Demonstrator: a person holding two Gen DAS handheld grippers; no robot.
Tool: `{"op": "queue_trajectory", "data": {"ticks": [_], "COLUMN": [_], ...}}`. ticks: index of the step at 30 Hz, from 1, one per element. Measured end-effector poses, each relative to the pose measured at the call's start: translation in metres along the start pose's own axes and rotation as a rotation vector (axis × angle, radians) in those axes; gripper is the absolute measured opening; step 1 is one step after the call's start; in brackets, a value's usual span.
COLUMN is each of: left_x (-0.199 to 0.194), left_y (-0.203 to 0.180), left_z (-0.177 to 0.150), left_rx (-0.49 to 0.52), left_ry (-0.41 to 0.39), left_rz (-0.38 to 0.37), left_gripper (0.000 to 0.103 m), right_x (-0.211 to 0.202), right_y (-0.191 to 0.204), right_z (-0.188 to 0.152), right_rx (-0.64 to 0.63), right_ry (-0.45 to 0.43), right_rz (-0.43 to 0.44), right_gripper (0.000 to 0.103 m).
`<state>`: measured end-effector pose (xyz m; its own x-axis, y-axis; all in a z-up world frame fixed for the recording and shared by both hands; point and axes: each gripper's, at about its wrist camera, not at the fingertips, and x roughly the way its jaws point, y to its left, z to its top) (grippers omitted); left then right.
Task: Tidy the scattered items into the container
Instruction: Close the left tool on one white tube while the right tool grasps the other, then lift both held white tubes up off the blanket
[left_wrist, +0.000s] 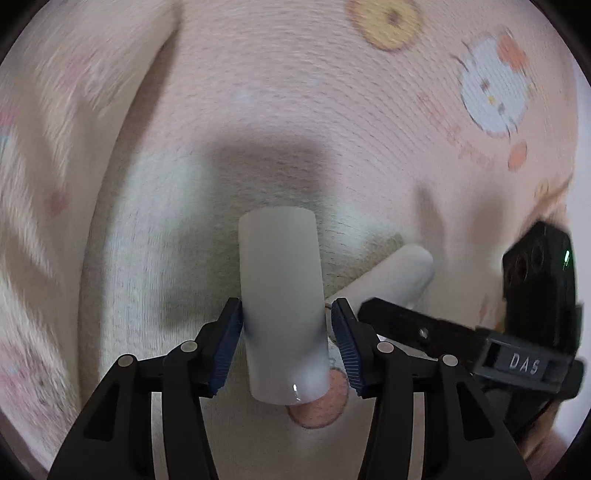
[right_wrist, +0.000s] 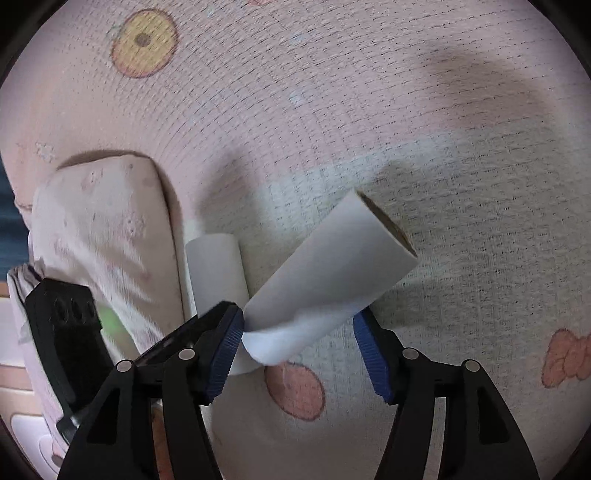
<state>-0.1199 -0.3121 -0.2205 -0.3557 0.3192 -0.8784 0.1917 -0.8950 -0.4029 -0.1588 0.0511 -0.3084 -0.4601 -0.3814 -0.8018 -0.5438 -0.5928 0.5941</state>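
White cardboard tubes, two in number, are seen over the pale cream floor of a soft pink fabric container (right_wrist: 110, 229) printed with cartoon figures, its padded wall folding up at the left of the right-wrist view and sweeping, blurred, along the left edge of the left-wrist view. Print marks on the fabric include a yellow ring (left_wrist: 386, 18), a white cat face (left_wrist: 493, 92) and a salmon disc (right_wrist: 295, 391). The first tube (left_wrist: 282, 295), smooth and closed-looking at its near end, runs straight up the centre of the left-wrist frame, its lower half lodged between the blue ribbed pads (left_wrist: 231, 339) of the left gripper (left_wrist: 286, 314); the jaws grasp it, the left-hand pad flat on its wall and the right-hand pad at its opposite side. The second tube (right_wrist: 332, 269), its brown hollow end pointing to the upper right, slants across the centre of the right-wrist frame with its near end between the jaws of the right gripper (right_wrist: 299, 325); these jaws stand released, parted a little wider than the tube, so that it lies loose between them. Both tubes sit near each other, the first just left of the second.
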Motion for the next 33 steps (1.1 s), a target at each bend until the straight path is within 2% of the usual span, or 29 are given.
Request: {"op": "queue_trajectory", "data": {"ticks": [2, 7, 9, 11, 17, 21, 24, 28, 33], "left_x": [-0.001, 0.002, 0.002, 0.004, 0.010, 0.015, 0.009, 0.005, 0.003], "left_y": [-0.004, -0.020, -0.023, -0.026, -0.031, -0.039, -0.037, -0.032, -0.016], "left_z": [0.002, -0.001, -0.007, -0.008, -0.005, -0.007, -0.008, -0.014, -0.013], "left_rx": [0.040, 0.125, 0.145, 0.157, 0.137, 0.169, 0.196, 0.191, 0.142], "left_ry": [-0.018, -0.003, 0.014, 0.017, -0.007, -0.006, -0.014, -0.017, -0.013], "left_rz": [0.029, 0.013, -0.013, -0.006, 0.046, 0.067, 0.088, 0.090, 0.073], "left_gripper": [0.050, 0.049, 0.050, 0.050, 0.049, 0.049, 0.049, 0.049, 0.049], "right_x": [-0.002, -0.004, -0.001, 0.000, 0.001, 0.000, -0.003, -0.005, 0.002], "right_y": [0.003, 0.015, 0.017, 0.019, 0.022, 0.024, 0.026, 0.029, 0.038], "right_z": [0.002, 0.003, 0.003, 0.003, 0.007, 0.007, 0.006, 0.005, 0.008], "right_rx": [0.004, -0.019, -0.047, -0.064, -0.086, -0.119, -0.160, -0.239, -0.360], "right_ry": [-0.015, -0.090, -0.086, -0.086, -0.094, -0.109, -0.135, -0.128, -0.073], "right_rz": [-0.020, -0.134, -0.167, -0.179, -0.200, -0.224, -0.270, -0.326, -0.410], "right_gripper": [0.060, 0.060, 0.060, 0.060, 0.060, 0.057, 0.052, 0.048, 0.047]}}
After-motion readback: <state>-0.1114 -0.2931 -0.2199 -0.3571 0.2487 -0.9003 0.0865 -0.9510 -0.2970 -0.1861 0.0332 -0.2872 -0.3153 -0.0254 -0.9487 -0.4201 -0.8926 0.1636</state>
